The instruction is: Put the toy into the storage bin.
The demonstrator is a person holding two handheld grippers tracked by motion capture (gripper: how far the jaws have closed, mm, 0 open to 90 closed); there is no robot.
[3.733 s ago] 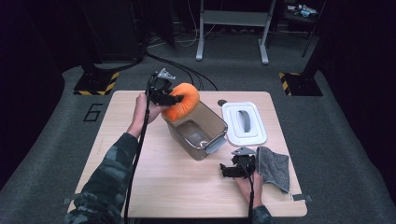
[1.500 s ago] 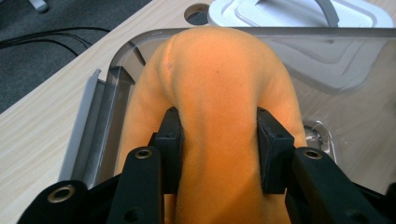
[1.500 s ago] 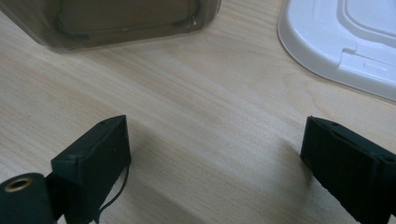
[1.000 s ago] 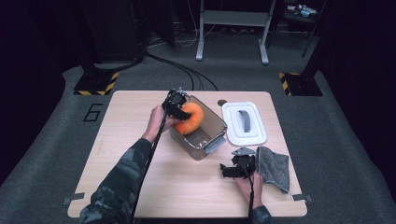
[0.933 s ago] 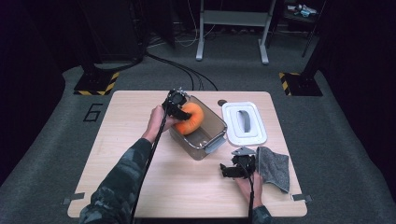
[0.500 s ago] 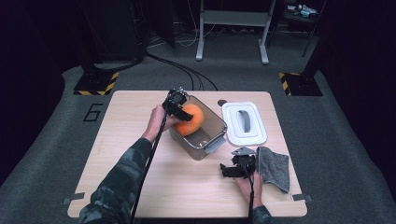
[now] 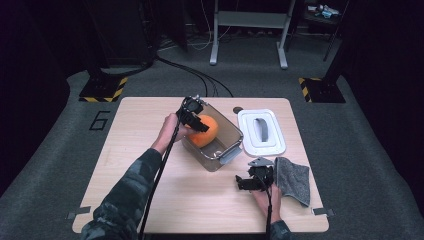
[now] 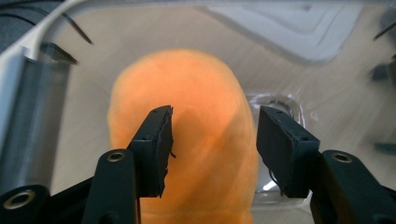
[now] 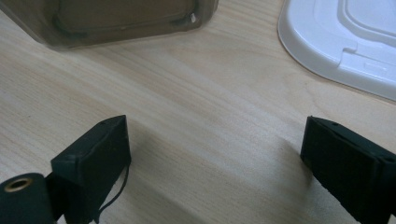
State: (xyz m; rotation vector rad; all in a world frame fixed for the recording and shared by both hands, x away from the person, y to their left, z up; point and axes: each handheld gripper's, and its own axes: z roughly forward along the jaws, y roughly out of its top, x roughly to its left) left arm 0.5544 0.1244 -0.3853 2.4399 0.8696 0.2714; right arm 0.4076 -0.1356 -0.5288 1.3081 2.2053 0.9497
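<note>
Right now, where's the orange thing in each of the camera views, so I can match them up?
High view: the orange object lies inside the clear container, upper centre.
Left gripper view: the orange object sits centre, behind the jaws.
Right gripper view: not in it.
Shared landmark: the white lid, top right in both gripper views.

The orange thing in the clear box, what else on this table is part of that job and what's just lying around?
In the job:
- orange soft object, sitting in the box
- clear plastic box
- left gripper, jaws either side of the orange object, pads off it
- white lid, beside the box, likely next

Lying about:
- grey cloth
- right gripper, open over bare table
</note>
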